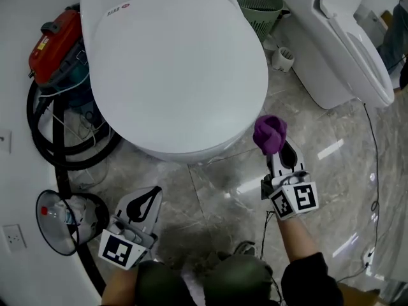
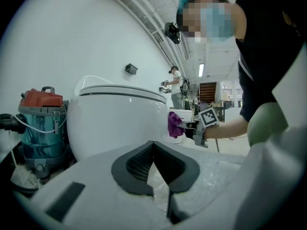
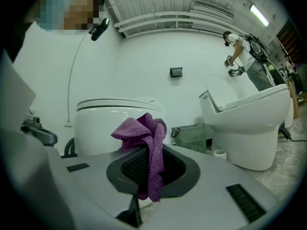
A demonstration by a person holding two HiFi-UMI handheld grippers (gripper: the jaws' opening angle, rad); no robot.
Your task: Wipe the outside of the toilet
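Observation:
A white toilet (image 1: 172, 69) with its lid down fills the upper middle of the head view. My right gripper (image 1: 278, 146) is shut on a purple cloth (image 1: 269, 133), held just off the bowl's front right side, not touching it. In the right gripper view the purple cloth (image 3: 146, 145) hangs bunched between the jaws, with the toilet (image 3: 112, 121) behind it. My left gripper (image 1: 145, 199) hangs low at the front left, shut and holding nothing. The left gripper view shows the toilet (image 2: 115, 119) ahead and the cloth (image 2: 173, 124) at its right.
A red and teal vacuum (image 1: 57, 53) with a black hose (image 1: 60, 152) stands left of the toilet by the wall. A green basket (image 1: 258, 8) and a small white cup (image 1: 282, 58) sit behind. A second toilet (image 1: 347, 40) stands at the right. A cable (image 1: 373, 171) runs across the marble floor.

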